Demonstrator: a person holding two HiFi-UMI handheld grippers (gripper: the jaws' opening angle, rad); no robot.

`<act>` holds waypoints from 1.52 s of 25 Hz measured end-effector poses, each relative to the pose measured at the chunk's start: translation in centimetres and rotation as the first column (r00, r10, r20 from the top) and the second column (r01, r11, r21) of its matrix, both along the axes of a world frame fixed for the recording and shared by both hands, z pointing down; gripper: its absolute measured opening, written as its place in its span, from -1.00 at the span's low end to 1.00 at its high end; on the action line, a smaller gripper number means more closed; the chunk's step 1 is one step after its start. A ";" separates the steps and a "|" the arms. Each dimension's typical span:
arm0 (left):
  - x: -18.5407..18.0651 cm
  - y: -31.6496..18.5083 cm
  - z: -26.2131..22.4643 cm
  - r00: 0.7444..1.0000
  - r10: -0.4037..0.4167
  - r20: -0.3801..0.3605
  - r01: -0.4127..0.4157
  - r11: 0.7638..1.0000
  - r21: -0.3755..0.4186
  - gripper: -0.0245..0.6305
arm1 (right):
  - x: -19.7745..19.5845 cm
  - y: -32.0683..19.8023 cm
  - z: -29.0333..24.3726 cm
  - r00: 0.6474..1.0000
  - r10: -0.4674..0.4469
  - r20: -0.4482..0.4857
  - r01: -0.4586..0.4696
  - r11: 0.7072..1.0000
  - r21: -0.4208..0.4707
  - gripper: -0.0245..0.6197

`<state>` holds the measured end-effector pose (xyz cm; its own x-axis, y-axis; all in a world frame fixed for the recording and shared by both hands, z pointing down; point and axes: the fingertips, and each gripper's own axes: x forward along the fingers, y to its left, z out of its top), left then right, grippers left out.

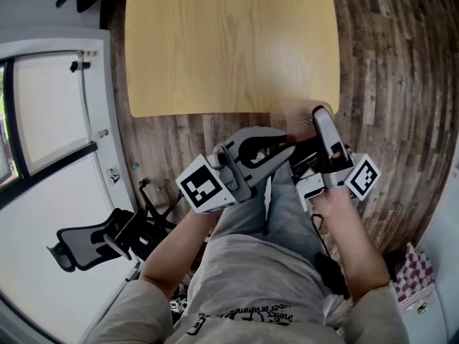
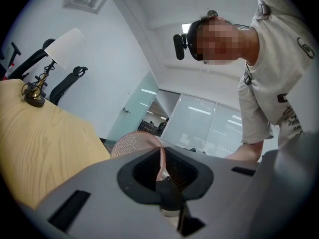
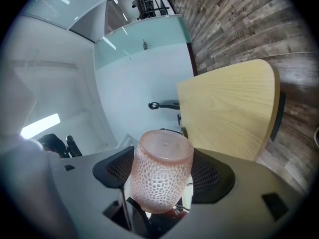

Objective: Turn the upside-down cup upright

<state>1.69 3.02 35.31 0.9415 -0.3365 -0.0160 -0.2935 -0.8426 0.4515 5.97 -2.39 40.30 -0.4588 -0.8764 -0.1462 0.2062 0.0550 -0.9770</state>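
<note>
At the lower middle of the left gripper view, the left hand-held gripper (image 2: 162,169) is pinched onto the thin wall of the pink dimpled cup (image 2: 130,142). At the centre of the right gripper view, the right hand-held gripper (image 3: 162,176) clamps the cup's sides, its closed base pointing away. The cup hangs by the tabletop (image 1: 229,41) edge. It looks light, stiff and grippy, so the textured body is probably the safest hold.
</note>
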 end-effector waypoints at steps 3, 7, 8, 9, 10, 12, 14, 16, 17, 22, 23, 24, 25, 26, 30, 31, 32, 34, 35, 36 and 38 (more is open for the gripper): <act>-0.1 -0.3 0.0 1.000 -0.008 0.002 0.008 1.000 -0.001 -0.80 | 0.0 -0.2 -0.1 1.000 -0.002 -0.012 0.002 1.000 0.007 0.12; -0.5 -0.7 0.2 1.000 -0.011 0.007 0.011 1.000 -0.001 -0.77 | -0.3 -0.5 0.1 0.999 -0.008 -0.049 0.009 1.000 0.011 0.12; -0.6 -0.8 0.3 1.000 -0.012 0.013 0.011 1.000 0.001 -0.76 | -0.3 -0.5 0.1 0.998 -0.009 -0.061 0.009 1.000 0.012 0.12; -0.6 -0.9 0.3 1.000 -0.012 0.021 0.011 1.000 0.005 -0.75 | -0.2 -0.6 0.1 0.997 -0.008 -0.075 0.009 1.000 0.015 0.12; -0.6 -1.0 0.4 0.999 -0.011 0.030 0.011 1.000 0.009 -0.73 | 0.0 -0.6 0.1 0.996 -0.007 -0.092 0.009 1.000 0.020 0.12; -0.6 -1.2 0.4 0.999 -0.009 0.049 0.009 1.000 0.017 -0.70 | 0.2 -0.8 0.0 0.991 -0.006 -0.134 0.010 0.999 0.033 0.12; -0.7 -1.3 0.6 0.998 -0.010 0.064 0.008 1.000 0.023 -0.69 | 0.3 -0.9 -0.1 0.984 -0.008 -0.178 0.016 0.999 0.047 0.12; -0.8 -1.3 0.8 0.997 -0.013 0.077 0.011 1.000 0.027 -0.68 | 0.4 -1.0 -0.2 0.976 -0.008 -0.216 0.021 0.998 0.057 0.12; -0.9 -1.3 0.9 0.996 -0.014 0.083 0.012 0.999 0.030 -0.67 | 0.5 -1.0 -0.2 0.973 -0.007 -0.231 0.022 0.998 0.060 0.12; -1.1 -1.2 1.7 0.993 -0.019 0.118 0.016 0.999 0.032 -0.66 | 0.7 -1.2 -0.4 0.943 -0.014 -0.333 0.044 0.996 0.082 0.12; -1.2 -1.3 1.8 0.992 -0.023 0.122 0.020 0.999 0.029 -0.66 | 0.7 -1.3 -0.5 0.935 -0.017 -0.355 0.052 0.995 0.089 0.12; -1.3 -1.3 2.0 0.992 -0.026 0.126 0.023 0.999 0.027 -0.65 | 0.7 -1.4 -0.6 0.927 -0.019 -0.374 0.059 0.994 0.095 0.12; -1.4 -1.3 2.2 0.991 -0.029 0.131 0.026 0.999 0.027 -0.65 | 0.7 -1.4 -0.6 0.920 -0.021 -0.392 0.065 0.993 0.101 0.12; -1.4 -1.3 2.4 0.990 -0.032 0.135 0.028 0.999 0.027 -0.64 | 0.7 -1.5 -0.7 0.912 -0.022 -0.410 0.072 0.992 0.107 0.12; -1.5 -1.1 3.1 0.988 -0.047 0.150 0.043 0.999 0.025 -0.63 | 0.8 -1.4 -0.8 0.870 -0.019 -0.493 0.102 0.985 0.141 0.12; -1.6 -1.1 3.3 0.987 -0.053 0.152 0.050 0.998 0.023 -0.63 | 0.9 -1.5 -0.8 0.856 -0.018 -0.516 0.110 0.983 0.149 0.12; -1.7 -1.2 3.5 0.986 -0.059 0.154 0.056 0.998 0.021 -0.63 | 0.9 -1.5 -0.8 0.841 -0.017 -0.540 0.119 0.981 0.155 0.12; -2.0 -1.5 3.9 0.985 -0.069 0.159 0.068 0.998 0.015 -0.63 | 0.8 -1.8 -0.8 0.808 -0.016 -0.589 0.140 0.976 0.166 0.12; -2.3 -1.8 4.1 0.984 -0.073 0.160 0.072 0.997 0.013 -0.63 | 0.7 -2.0 -0.7 0.792 -0.016 -0.610 0.151 0.973 0.172 0.12; -2.5 -2.1 4.3 0.984 -0.077 0.161 0.076 0.997 0.012 -0.63 | 0.6 -2.3 -0.6 0.776 -0.016 -0.630 0.163 0.971 0.177 0.12; -2.7 -2.4 4.6 0.983 -0.080 0.165 0.079 0.997 0.013 -0.63 | 0.4 -2.6 -0.5 0.744 -0.015 -0.668 0.185 0.965 0.184 0.12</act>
